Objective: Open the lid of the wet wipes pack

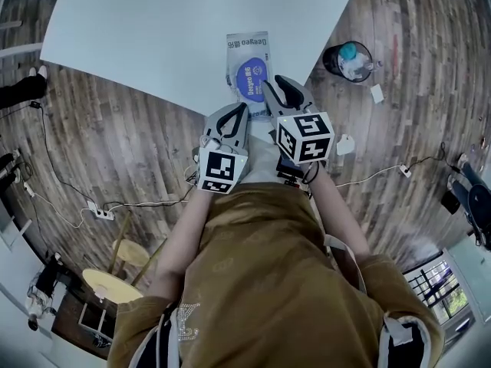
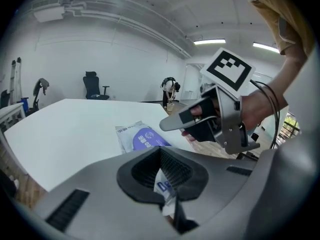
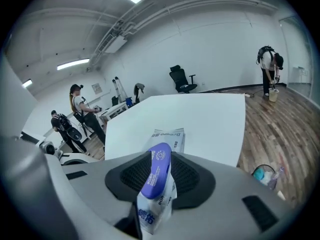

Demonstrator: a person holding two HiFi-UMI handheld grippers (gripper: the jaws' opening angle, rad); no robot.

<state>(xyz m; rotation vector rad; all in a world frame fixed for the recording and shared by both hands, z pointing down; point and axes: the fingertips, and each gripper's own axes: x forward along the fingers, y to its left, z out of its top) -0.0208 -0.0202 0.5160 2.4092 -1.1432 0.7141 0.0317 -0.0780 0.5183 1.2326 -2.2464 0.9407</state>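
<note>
The wet wipes pack [image 1: 247, 52] is lying at the near edge of the table [image 1: 153, 29]. The right gripper [image 3: 160, 180] is pinching the lid [image 3: 157, 164], which is standing upright off the pack. The left gripper [image 2: 165, 183] is clamping what looks like the pack's near wrapper edge. The head view is showing neither of these 2 grips clearly.

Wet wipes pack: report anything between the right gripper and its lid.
Nothing visible stands between them. The right gripper is shut on the purple lid flap itself, while the left gripper pinches the near edge of the pack on the white table.
</note>
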